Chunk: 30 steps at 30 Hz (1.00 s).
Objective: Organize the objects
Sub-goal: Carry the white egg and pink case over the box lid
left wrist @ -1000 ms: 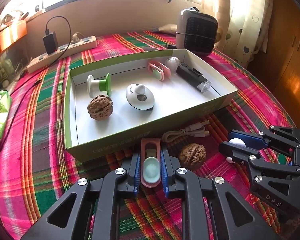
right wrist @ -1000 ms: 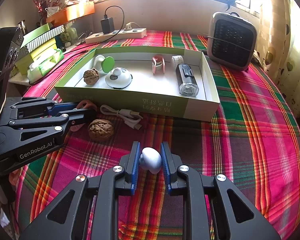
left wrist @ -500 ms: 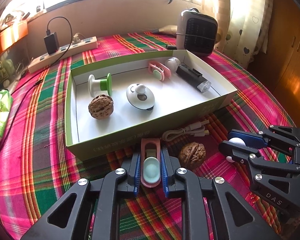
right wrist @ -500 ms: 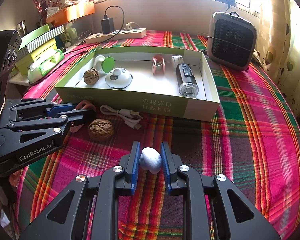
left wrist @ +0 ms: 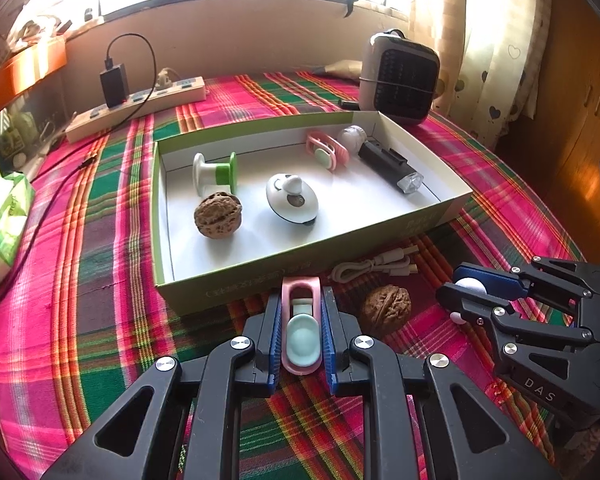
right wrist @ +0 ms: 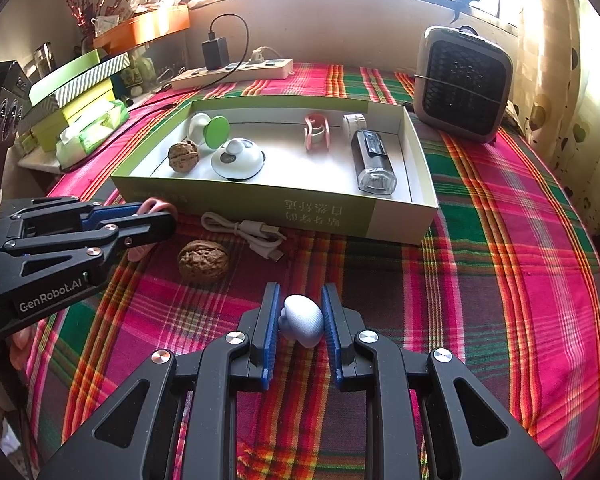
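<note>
Barely any change over the last second: left gripper [left wrist: 301, 330] stays clamped on the pink clip [left wrist: 301, 322], right gripper [right wrist: 300, 322] on the white knob [right wrist: 301, 320], both short of the box [left wrist: 236, 286], nothing placed yet.

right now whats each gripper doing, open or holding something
Left gripper: shut on the pink clip.
Right gripper: shut on the small white knob.
</note>
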{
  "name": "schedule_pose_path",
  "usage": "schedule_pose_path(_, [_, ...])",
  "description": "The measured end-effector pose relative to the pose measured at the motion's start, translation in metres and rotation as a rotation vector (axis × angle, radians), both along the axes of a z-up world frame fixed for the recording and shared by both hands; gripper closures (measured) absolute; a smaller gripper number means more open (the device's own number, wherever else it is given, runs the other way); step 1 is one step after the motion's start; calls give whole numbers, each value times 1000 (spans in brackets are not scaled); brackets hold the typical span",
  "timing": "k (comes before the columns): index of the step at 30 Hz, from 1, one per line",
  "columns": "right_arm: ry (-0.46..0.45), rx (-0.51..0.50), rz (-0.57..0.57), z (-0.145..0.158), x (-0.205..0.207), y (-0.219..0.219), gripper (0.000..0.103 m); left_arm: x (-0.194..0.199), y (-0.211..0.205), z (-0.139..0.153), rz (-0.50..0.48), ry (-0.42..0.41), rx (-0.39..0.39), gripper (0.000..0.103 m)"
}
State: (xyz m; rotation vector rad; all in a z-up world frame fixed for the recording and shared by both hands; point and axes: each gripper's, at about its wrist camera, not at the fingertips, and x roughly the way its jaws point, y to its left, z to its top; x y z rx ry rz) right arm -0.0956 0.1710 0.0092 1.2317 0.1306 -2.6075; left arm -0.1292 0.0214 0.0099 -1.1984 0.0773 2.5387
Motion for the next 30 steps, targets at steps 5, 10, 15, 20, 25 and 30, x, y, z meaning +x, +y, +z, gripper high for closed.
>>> schedule_pose_path(5, [10, -4, 3, 4, 0, -1, 81, 1, -4, 6, 11, 10, 6, 87])
schedule_pose_path(10, [18, -17, 8, 10, -2, 1, 81, 1, -8, 13, 18, 23, 13, 87])
schedule_pose_path(15, [41, -23, 11, 20, -5, 1, 81, -2, -11, 20, 24, 33, 32, 87])
schedule_pose_path(20, [73, -14, 25, 31, -11, -3, 81, -5, -12, 25, 28, 43, 31, 87])
schedule_pose_path(25, [82, -20, 34, 36, -19, -5, 81, -7, -12, 28, 20, 43, 42, 87])
schedule_pose_path(30, [88, -14, 48, 39, -27, -9, 81, -12, -14, 32, 24, 46, 55, 87])
